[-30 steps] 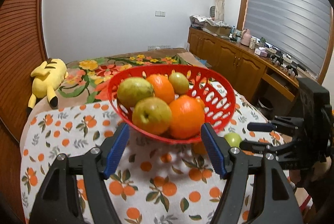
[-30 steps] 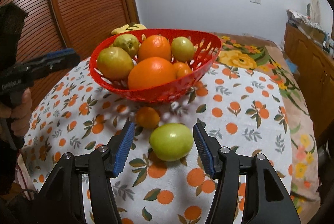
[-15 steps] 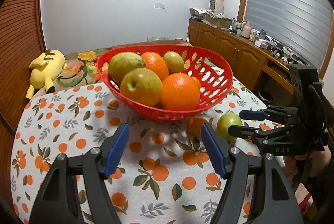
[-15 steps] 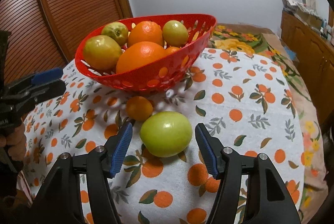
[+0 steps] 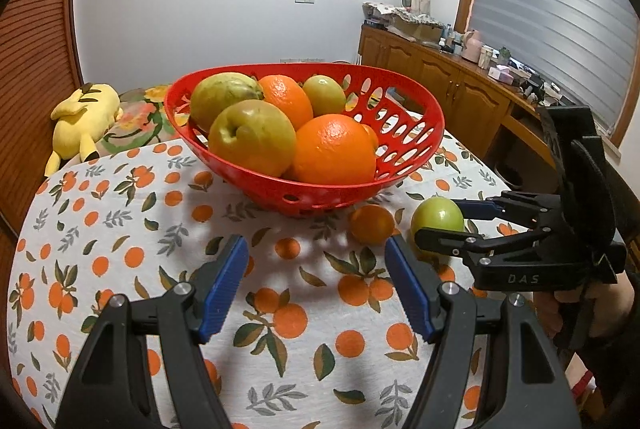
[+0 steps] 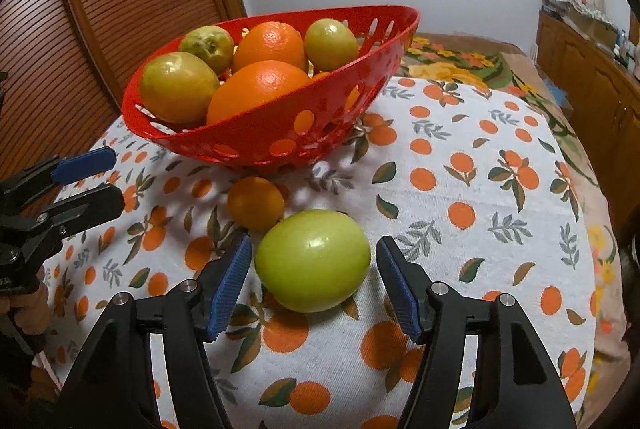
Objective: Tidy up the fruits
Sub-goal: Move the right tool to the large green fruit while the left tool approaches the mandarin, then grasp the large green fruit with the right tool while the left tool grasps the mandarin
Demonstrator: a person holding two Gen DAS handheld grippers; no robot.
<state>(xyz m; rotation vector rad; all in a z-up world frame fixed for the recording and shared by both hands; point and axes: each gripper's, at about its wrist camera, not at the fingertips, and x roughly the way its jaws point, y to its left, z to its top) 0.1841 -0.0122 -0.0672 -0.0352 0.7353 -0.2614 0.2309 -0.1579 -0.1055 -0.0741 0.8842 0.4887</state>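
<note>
Left wrist view: left gripper (image 5: 316,285) sits low over the tablecloth (image 5: 120,229), blue pads apart, nothing betw. them, only printed cloth. Red basket (image 5: 400,157) stands ahead at centre, perforated wall, upright on the cloth. Inside: two large oranges, three yellow-green fruits, all piled above rim level. Small orange (image 5: 372,223) lies on the cloth just in front of the basket, right of centre. Green fruit (image 5: 437,219) lies just beside it, further right. Right gripper (image 5: 440,225) comes in from the right edge, one finger each side of the green fruit; contact can't be told from this angle. Person's hand (image 5: 580,313) grips its handle. Yellow plush toy (image 5: 82,119) lies at far left, beyond the table edge. Wooden cabinets (image 5: 460,97) along right wall, cluttered top.

Right wrist view: right gripper (image 6: 314,269) straddles the green fruit (image 6: 312,260). Jaws opening; fruit betw. the pads, visible gap on both sides, no pad pressing. Fruit rests on the cloth (image 6: 480,189). Small orange (image 6: 256,203) just behind-left of it, near, seemingly not touching. Red basket (image 6: 280,141) behind that, fruit heaped inside. Left gripper (image 6: 100,181) at left edge, fingers apart, empty, well clear of the basket.
</note>
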